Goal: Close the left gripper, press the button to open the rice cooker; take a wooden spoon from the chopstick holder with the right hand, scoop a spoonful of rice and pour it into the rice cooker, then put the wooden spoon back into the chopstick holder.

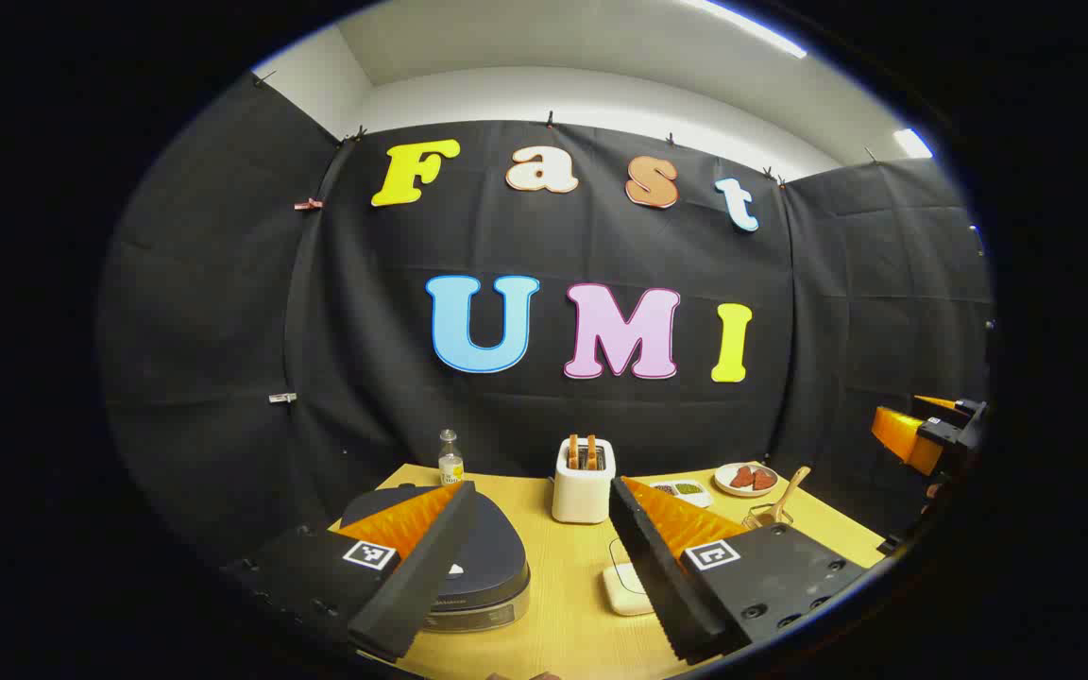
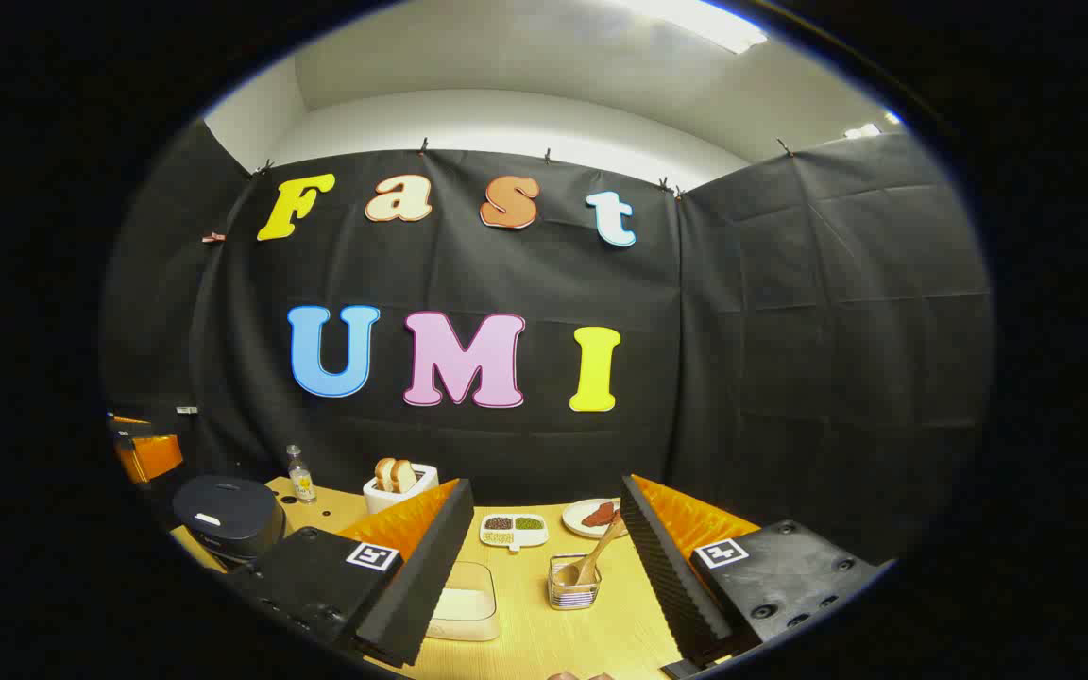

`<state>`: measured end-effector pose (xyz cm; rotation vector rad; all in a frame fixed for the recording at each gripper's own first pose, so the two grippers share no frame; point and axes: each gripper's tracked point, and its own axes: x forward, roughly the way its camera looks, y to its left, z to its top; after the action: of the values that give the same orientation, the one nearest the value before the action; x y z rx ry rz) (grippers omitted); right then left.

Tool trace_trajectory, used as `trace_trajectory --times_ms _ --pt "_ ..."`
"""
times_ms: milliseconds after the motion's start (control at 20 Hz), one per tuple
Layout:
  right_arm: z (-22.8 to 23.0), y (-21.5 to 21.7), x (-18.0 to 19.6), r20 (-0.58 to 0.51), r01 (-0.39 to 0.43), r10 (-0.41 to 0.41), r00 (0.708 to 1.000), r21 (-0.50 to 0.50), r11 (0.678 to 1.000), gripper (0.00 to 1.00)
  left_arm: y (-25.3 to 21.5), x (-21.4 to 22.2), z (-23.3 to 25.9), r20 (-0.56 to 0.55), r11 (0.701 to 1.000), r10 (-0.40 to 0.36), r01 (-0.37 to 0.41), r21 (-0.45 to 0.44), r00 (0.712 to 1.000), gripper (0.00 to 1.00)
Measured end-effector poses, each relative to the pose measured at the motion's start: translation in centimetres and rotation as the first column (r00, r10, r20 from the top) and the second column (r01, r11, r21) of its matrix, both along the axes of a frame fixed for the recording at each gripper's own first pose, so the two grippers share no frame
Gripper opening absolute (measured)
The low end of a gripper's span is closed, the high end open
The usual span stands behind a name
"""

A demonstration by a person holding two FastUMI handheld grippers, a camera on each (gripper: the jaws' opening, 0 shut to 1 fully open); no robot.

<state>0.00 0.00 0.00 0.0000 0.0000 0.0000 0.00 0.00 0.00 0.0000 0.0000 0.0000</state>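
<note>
Pressing risk: left gripper (image 1: 544, 567) is spread wide; unless clenched first, its fingers may straddle the button and miss.
Rice cooker (image 1: 468, 567): lid down, at 7 o'clock.
Right gripper (image 2: 544, 576): released, empty.
Wooden spoon (image 2: 598, 552): in chopstick holder (image 2: 574, 584), 6 o'clock, could tip.

table (image 2: 544, 642): pale wood-grain top, smooth matt | rice cooker (image 1: 492, 557): dark lid, smooth satin, shiny metallic band round base | toaster (image 1: 583, 486): white plastic, smooth | wooden spoon (image 2: 596, 557): light bare wood | chopstick holder (image 2: 573, 586): clear, glossy | bottle (image 2: 297, 475): clear glass | booth wall (image 2: 790, 331): black cloth, matt, creased
</note>
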Motion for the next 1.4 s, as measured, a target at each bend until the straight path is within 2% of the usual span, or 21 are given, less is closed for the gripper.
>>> trace_trajectory --times_ms 150,400,750,950,1000,1100,1400 --pt "-0.1 0.1 -0.3 -0.003 0.0 0.0 1.0 0.02 1.0 0.98 0.5 -0.2 -0.5 -0.006 1.0 0.0 0.0 0.006 1.0 0.95" --pt "-0.5 1.0 -1.2 -0.009 -0.015 0.015 1.0 -0.003 1.0 0.98 1.3 -0.7 -0.7 -0.009 1.0 0.008 -0.008 -0.017 1.0 0.95" --pt "-0.9 1.2 -1.4 -0.024 -0.01 0.01 1.0 0.009 1.0 0.98 1.2 -0.9 -0.4 0.004 1.0 -0.003 0.003 0.003 1.0 0.95" --pt "-1.1 1.0 -1.1 -0.028 -0.006 0.006 1.0 0.008 1.0 0.98 1.1 -0.6 -0.2 0.011 1.0 -0.004 0.004 0.018 1.0 0.95" --pt "-1.1 1.1 -1.0 -0.03 -0.006 0.006 1.0 0.007 1.0 0.98 1.1 -0.6 0.0 0.011 1.0 -0.003 0.003 0.017 1.0 0.92" --pt "-1.2 1.0 -0.7 -0.036 -0.003 0.003 0.999 0.001 1.0 0.98 1.3 -0.4 -0.2 0.001 1.0 0.003 -0.003 0.012 1.0 0.95" --pt "-1.4 1.5 0.8 -0.052 -0.019 0.019 0.998 0.004 1.0 0.98 2.2 0.6 -0.1 -0.04 1.0 0.017 -0.016 0.014 0.999 0.95"
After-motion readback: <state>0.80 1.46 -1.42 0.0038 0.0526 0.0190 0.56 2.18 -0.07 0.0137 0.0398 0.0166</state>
